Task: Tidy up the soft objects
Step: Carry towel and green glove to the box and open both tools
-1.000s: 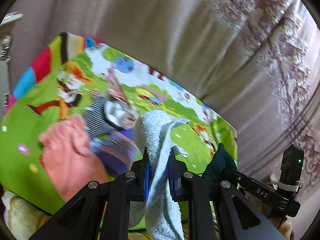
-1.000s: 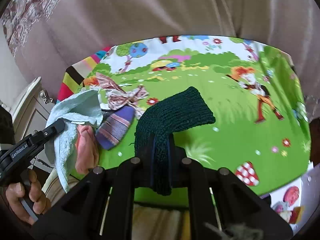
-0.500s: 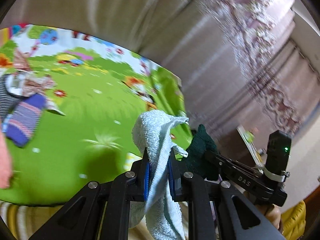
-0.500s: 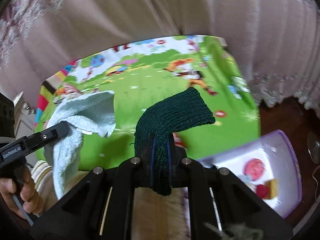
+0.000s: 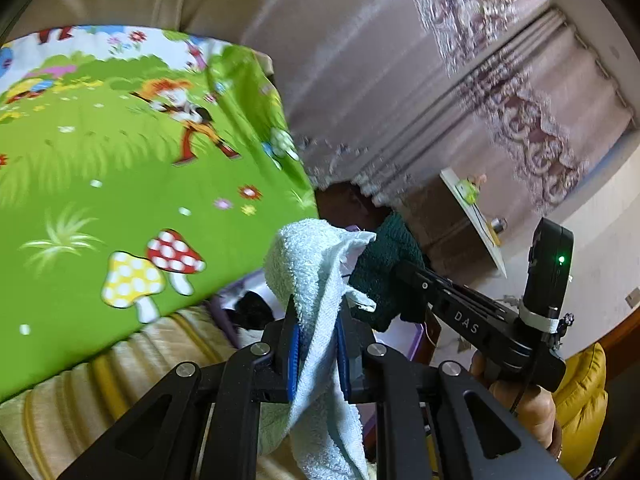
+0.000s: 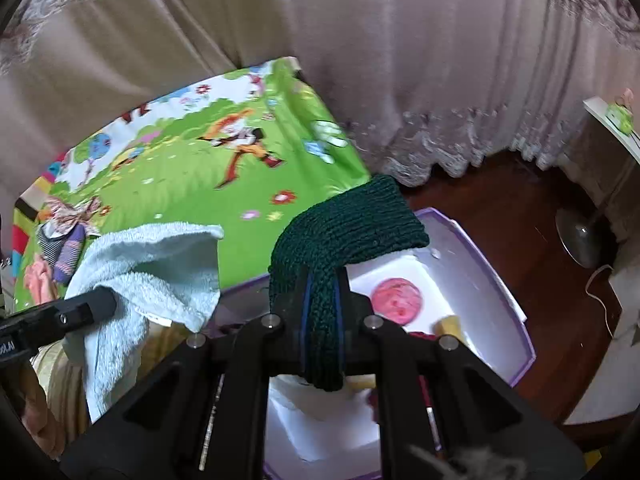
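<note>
My left gripper (image 5: 318,344) is shut on a pale blue towel (image 5: 308,272) that drapes over and below its fingers; the same towel (image 6: 152,272) shows at the left of the right wrist view. My right gripper (image 6: 322,300) is shut on a dark green knitted cloth (image 6: 352,224), which also shows beside the towel in the left wrist view as a green knit (image 5: 384,276). Both hang past the edge of the green cartoon play mat (image 6: 192,176). Below the right gripper lies a white box with a purple rim (image 6: 492,264) holding a pink round item (image 6: 396,296) and yellow pieces.
Striped socks and a patterned cloth (image 6: 68,232) lie at the mat's far left, next to a pink item (image 6: 38,284). Beige curtains (image 6: 360,40) hang behind. Dark wooden floor (image 6: 520,216) with a round stand base (image 6: 580,236) is at right. A yellow cushion (image 5: 580,400) sits low right.
Both grippers have swept to the right across the mat with their cloths still gripped. The socks slid out of the left wrist view, and the white box and floor came into sight.
</note>
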A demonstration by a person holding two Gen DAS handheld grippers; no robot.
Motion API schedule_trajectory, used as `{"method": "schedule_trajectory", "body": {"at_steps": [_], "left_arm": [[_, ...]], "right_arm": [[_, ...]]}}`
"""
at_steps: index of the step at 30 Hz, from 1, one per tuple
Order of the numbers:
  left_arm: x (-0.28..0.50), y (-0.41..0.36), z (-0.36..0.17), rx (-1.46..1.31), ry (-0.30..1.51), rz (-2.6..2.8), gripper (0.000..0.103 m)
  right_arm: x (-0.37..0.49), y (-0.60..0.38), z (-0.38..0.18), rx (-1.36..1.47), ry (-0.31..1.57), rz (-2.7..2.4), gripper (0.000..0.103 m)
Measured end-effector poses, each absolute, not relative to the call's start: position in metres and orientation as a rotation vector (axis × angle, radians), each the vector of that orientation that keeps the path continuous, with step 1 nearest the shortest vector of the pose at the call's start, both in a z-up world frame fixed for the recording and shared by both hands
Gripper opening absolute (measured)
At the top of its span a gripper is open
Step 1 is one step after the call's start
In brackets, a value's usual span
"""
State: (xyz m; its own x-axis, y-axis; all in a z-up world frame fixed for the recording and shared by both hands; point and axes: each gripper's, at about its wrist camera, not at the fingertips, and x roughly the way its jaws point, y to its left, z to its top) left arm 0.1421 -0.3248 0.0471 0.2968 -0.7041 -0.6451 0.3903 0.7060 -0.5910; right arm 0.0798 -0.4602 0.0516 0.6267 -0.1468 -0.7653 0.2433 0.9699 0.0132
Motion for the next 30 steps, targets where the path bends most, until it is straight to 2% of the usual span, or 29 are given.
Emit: {"method": "schedule_trajectory", "body": {"at_steps": [7, 9, 11, 12, 13, 14, 15, 16, 17, 18, 19, 30], "left_arm": [[0.140, -0.361, 0.037, -0.299, 1.075, -0.800, 0.016], [0.140, -0.368, 0.034, -0.288, 1.090, -0.814, 0.018], [0.142, -0.374, 0.031, -0.281, 1.104, -0.827, 0.025], [0.142, -0.377, 0.030, -0.284, 1.110, -0.837, 0.039], [0.141, -0.377, 0.029, -0.292, 1.114, -0.847, 0.058], [0.143, -0.379, 0.029, -0.298, 1.117, -0.849, 0.067], [0.143, -0.379, 0.028, -0.308, 1.122, -0.848, 0.075], [0.143, -0.379, 0.028, -0.314, 1.128, -0.852, 0.076], [0.144, -0.378, 0.028, -0.317, 1.134, -0.853, 0.076], [0.144, -0.377, 0.028, -0.317, 1.132, -0.849, 0.076], [0.145, -0.377, 0.029, -0.318, 1.129, -0.846, 0.076], [0.146, -0.354, 0.040, -0.338, 1.081, -0.809, 0.076]], "right_arm": [[0.072, -0.491, 0.045, 0.153, 0.874, -0.291, 0.015], [0.073, -0.495, 0.043, 0.161, 0.879, -0.305, 0.016], [0.072, -0.500, 0.041, 0.166, 0.879, -0.317, 0.016], [0.072, -0.502, 0.041, 0.167, 0.878, -0.327, 0.016], [0.072, -0.504, 0.040, 0.168, 0.880, -0.335, 0.017], [0.072, -0.505, 0.040, 0.173, 0.883, -0.340, 0.019], [0.072, -0.506, 0.039, 0.179, 0.888, -0.344, 0.026], [0.072, -0.508, 0.038, 0.185, 0.895, -0.352, 0.040], [0.072, -0.509, 0.038, 0.188, 0.896, -0.356, 0.048], [0.071, -0.509, 0.038, 0.189, 0.892, -0.361, 0.061], [0.070, -0.509, 0.040, 0.187, 0.882, -0.366, 0.066], [0.074, -0.497, 0.047, 0.185, 0.872, -0.327, 0.068]]}}
